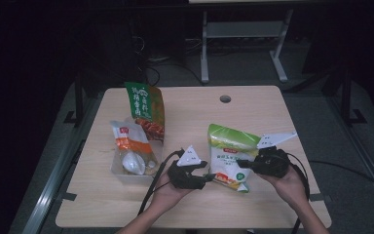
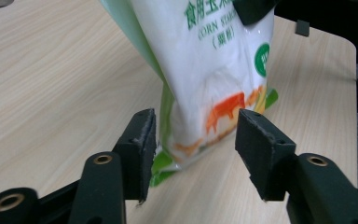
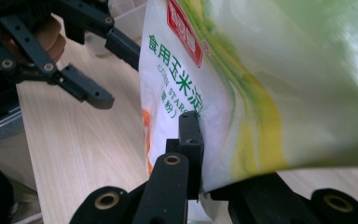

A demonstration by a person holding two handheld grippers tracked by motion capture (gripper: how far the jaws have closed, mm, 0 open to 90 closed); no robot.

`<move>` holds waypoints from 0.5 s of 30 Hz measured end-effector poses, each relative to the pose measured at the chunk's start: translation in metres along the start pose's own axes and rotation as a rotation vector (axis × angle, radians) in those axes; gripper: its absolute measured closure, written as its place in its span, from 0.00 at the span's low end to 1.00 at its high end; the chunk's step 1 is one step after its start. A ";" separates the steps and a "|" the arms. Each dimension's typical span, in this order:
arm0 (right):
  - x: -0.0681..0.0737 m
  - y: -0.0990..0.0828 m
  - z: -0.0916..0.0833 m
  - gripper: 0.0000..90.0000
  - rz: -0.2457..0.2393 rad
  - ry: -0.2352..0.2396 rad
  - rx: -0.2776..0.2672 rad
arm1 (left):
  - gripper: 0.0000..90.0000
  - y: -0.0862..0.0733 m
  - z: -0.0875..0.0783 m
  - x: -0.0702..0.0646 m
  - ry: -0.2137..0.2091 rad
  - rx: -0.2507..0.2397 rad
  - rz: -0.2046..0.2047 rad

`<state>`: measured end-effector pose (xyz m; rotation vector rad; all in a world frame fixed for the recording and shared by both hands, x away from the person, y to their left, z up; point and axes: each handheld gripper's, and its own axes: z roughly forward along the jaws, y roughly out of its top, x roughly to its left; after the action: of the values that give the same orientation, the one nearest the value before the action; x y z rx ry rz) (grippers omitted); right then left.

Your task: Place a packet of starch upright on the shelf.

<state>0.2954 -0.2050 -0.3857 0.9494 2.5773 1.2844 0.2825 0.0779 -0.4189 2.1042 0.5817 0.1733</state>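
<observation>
Soft, floppy corn starch bag (image 1: pixel 230 155), probably slippery film. Pinched at its edge by right gripper (image 1: pixel 247 165); left gripper (image 1: pixel 208 178) open around bottom corner, not pressing.

Non-task items: a light wooden table (image 1: pixel 126 204) with a round cable hole (image 1: pixel 225 99) near its far edge. A green and orange snack bag (image 1: pixel 145 108) stands at the far left. Just in front of it, a clear plastic container (image 1: pixel 121 174) holds an orange-labelled pouch (image 1: pixel 126 140) and a white object (image 1: pixel 133 163). A white metal frame (image 1: pixel 243 36) stands on the floor beyond the table
</observation>
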 end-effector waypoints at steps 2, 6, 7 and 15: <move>0.000 0.003 0.000 0.97 -0.004 -0.002 -0.002 | 0.50 -0.003 -0.003 0.000 0.003 0.001 0.007; 0.001 0.009 0.000 0.97 0.002 -0.005 -0.003 | 0.48 -0.009 -0.008 -0.002 0.005 -0.003 -0.001; 0.002 0.010 0.000 0.97 -0.003 -0.009 -0.001 | 0.47 -0.010 -0.010 -0.002 0.005 -0.005 0.000; 0.006 0.026 0.002 0.97 -0.017 -0.020 -0.002 | 0.44 -0.020 -0.021 -0.007 0.001 -0.016 -0.002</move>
<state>0.3043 -0.1886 -0.3661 0.9325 2.5636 1.2661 0.2628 0.1003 -0.4229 2.0881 0.5811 0.1774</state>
